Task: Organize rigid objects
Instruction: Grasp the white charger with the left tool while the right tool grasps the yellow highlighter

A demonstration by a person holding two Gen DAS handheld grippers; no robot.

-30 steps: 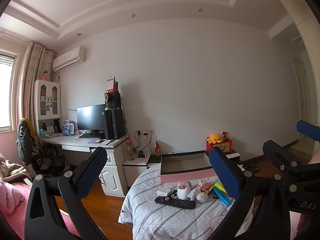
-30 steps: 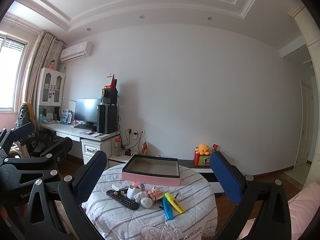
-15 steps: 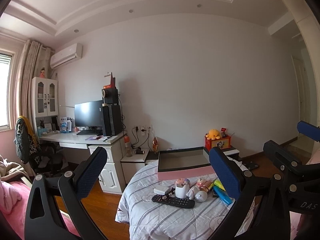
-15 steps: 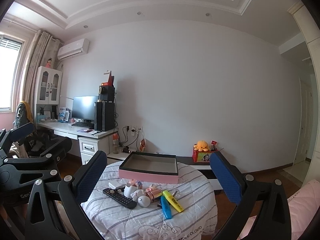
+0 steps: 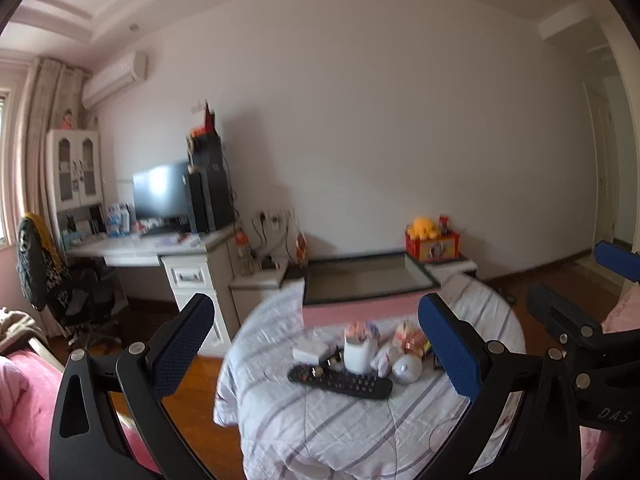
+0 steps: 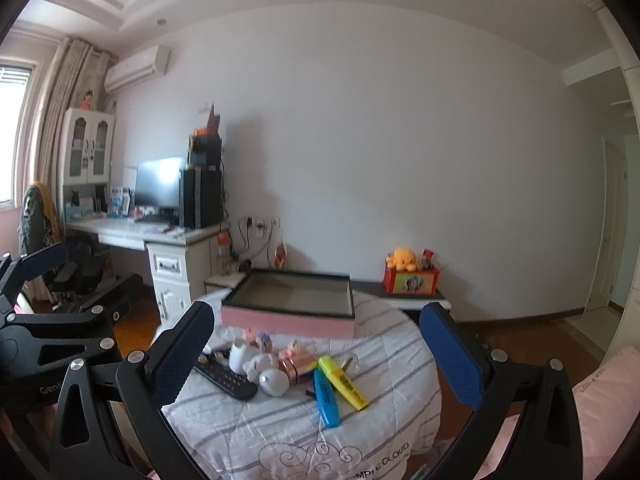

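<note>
A round table with a striped cloth carries an open, empty pink box at its far side. In front of the box lie a black remote, a white cup, a small white box, a white ball, small toys, and a yellow and a blue highlighter. My left gripper and right gripper are both open and empty, held above the near side of the table.
A white desk with a monitor and speakers stands at the left with an office chair. A low stand against the wall holds a red box with an orange plush. Pink bedding lies at the lower left.
Both grippers have moved forward and lower toward the table, so the objects look larger. Their jaws stay open. Nothing on the table has moved.
</note>
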